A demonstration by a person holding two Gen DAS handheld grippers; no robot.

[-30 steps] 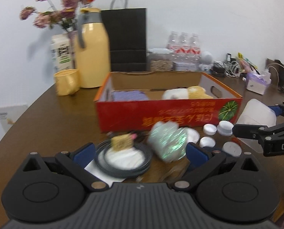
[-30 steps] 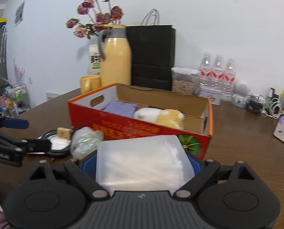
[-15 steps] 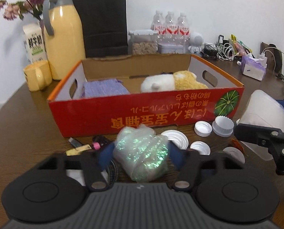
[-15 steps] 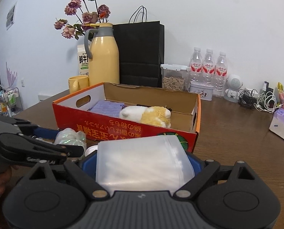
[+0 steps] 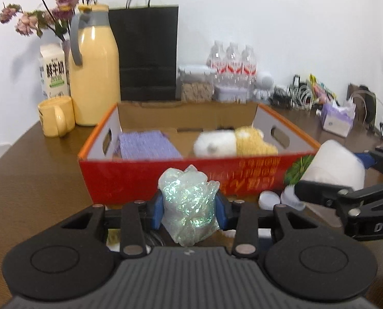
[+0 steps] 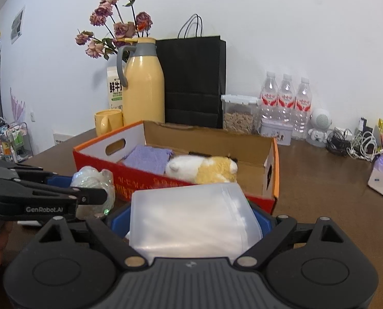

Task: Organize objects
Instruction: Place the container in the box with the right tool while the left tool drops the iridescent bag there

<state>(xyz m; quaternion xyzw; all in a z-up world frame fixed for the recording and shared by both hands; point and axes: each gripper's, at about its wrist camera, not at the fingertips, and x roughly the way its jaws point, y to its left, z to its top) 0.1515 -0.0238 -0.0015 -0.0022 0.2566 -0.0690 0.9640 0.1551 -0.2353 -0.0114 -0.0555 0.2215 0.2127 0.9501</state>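
**Two loads held short of the box**

The crumpled iridescent bag [image 5: 188, 203] sits between the blue pads [image 5: 157, 209] of the left gripper [image 5: 189, 209], which press its sides and are closing on it. It is clear of the tabletop [image 5: 37, 180] and just short of the red front wall of the box [image 5: 129, 177], at 12 o'clock from the gripper. Squeezed at the middle, the soft film bulges above and below the pads, which probably keeps it from slipping.

The right gripper [image 6: 191, 221] holds a frosted plastic tub [image 6: 194, 219] across its width, jaws spread wide because the tub is broad. From its own camera the box lies at 12 o'clock; the left gripper with the bag is at 9 o'clock.

Inside the box a folded purple cloth [image 5: 147, 146] lies at the left end and a white-and-yellow plush toy [image 5: 232, 144] at the right, with bare cardboard behind and between them. That gap looks like the likely place for the bag.

White lids [image 5: 268, 198] lie on the tabletop under the right gripper's fingers, at 2 o'clock from the bag. Beyond the box, at 10 to 11 o'clock, stand a yellow mug [image 5: 55, 116], a yellow jug [image 5: 93, 72], a milk carton [image 5: 53, 72] and dried flowers [image 5: 57, 2]; a black paper bag [image 5: 147, 51] and water bottles [image 5: 232, 61] line the wall at 12 to 1 o'clock, out of the way.
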